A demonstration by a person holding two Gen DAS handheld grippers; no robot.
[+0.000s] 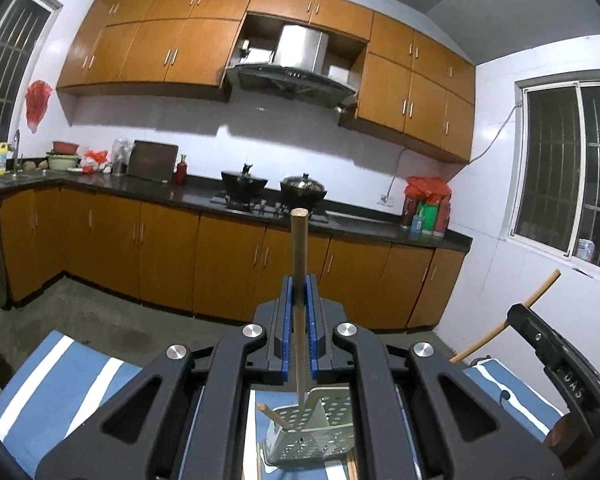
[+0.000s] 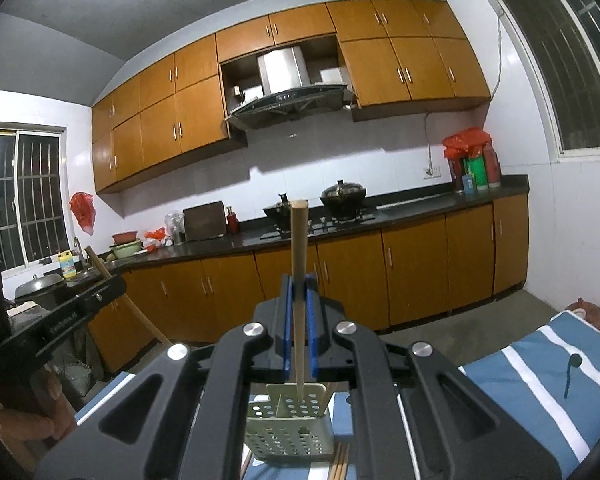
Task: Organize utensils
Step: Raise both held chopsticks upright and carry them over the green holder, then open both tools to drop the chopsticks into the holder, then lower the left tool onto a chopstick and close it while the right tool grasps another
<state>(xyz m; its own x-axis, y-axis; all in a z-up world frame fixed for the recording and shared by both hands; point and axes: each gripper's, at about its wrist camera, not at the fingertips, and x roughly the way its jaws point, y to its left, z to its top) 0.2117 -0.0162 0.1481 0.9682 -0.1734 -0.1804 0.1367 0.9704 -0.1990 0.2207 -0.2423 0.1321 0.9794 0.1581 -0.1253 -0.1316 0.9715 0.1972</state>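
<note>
A wooden chopstick (image 1: 299, 264) stands clamped between the blue pads of my left gripper (image 1: 299, 286), its blunt end sticking up past the fingertips and its thin end reaching down over the perforated utensil holder (image 1: 320, 436) below. My right gripper (image 2: 299, 286) is closed on a second chopstick (image 2: 299, 264) the same way. The lettering on each gripper's side is too small to read. The holder sits on a blue-and-white striped cloth (image 1: 52, 380) with another chopstick (image 1: 274, 416) leaning inside it.
</note>
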